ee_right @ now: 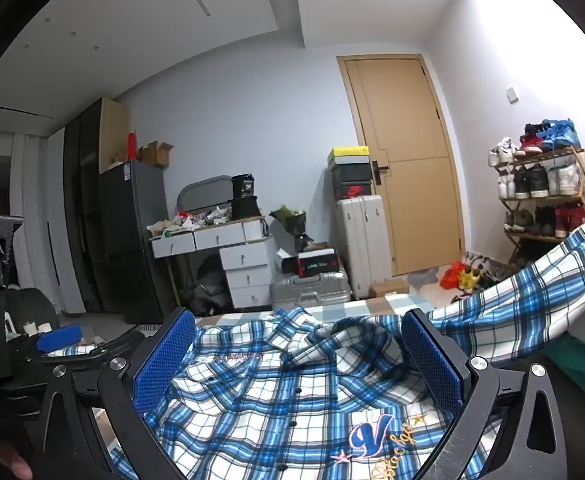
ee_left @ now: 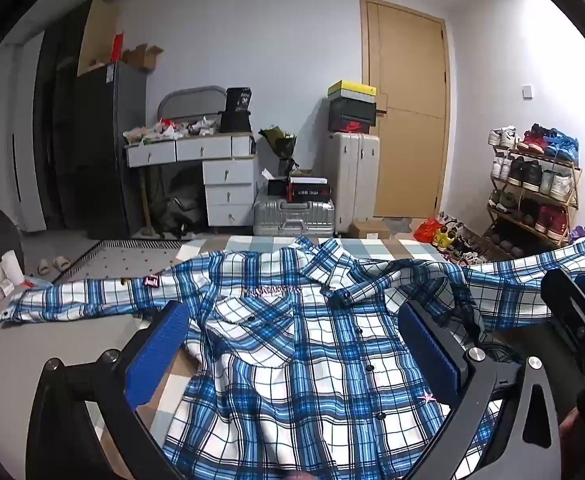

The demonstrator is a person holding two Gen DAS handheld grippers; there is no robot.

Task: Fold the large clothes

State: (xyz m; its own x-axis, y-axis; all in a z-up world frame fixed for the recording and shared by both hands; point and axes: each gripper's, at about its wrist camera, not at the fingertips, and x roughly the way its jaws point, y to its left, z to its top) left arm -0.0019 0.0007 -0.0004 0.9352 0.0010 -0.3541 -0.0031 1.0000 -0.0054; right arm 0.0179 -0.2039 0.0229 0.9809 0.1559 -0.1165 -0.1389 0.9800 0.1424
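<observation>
A blue plaid shirt point(ee_left: 300, 360) is spread across the lower frame. The left gripper point(ee_left: 292, 344) and right gripper point(ee_right: 298, 360) are held spread wide above it, grasping nothing.

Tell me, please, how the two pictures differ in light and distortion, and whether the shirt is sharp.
Left wrist view: even, dim room light; the plaid shirt is sharp, and the door bows from the fisheye lens. Right wrist view: strong glare washes out the upper right wall; the shirt is sharp, and the door leans and curves. Both views have black corners.
</observation>
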